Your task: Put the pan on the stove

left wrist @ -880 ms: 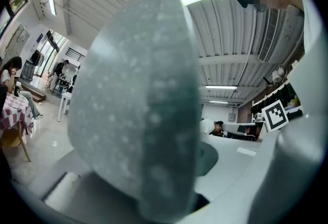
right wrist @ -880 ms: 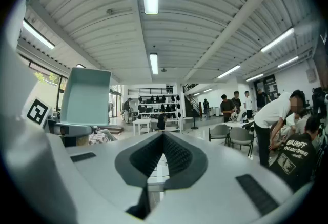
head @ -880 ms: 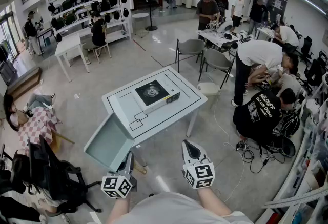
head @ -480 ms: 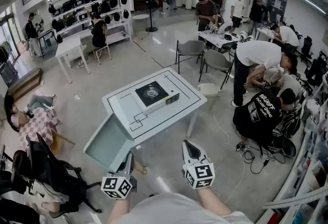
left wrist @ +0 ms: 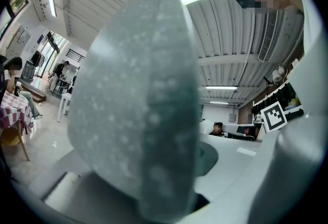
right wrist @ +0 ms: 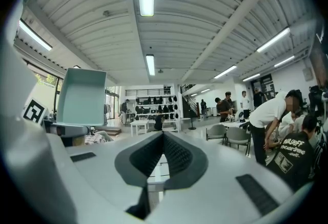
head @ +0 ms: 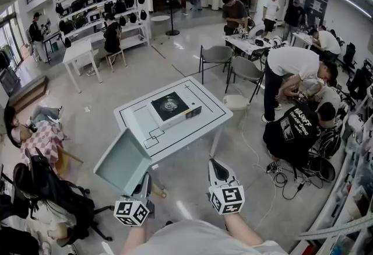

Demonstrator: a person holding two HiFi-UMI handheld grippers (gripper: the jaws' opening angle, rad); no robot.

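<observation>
Pan (head: pixel 123 160) in the air, short of the stove (head: pixel 173 107)
The left gripper (head: pixel 144 182) was clamped on the pale green pan, near the table (head: pixel 207 105) edge and apart from the stove. The right gripper (head: pixel 217 170) hung beside it, jaws together, empty.

Pan (left wrist: pixel 138 115), gripped by the left gripper (head: pixel 144 185): pale teal, matt, outer face finely speckled; inner face smooth and even. Right gripper (right wrist: pixel 164 133): smooth white plastic shell, dark ribbed pads (right wrist: pixel 180 156). Ahead of both grippers: table (head: pixel 205 116) smooth matt white; stove (head: pixel 175 107) top black, slight sheen. Floor (head: pixel 180 55) polished, reflective.
</observation>
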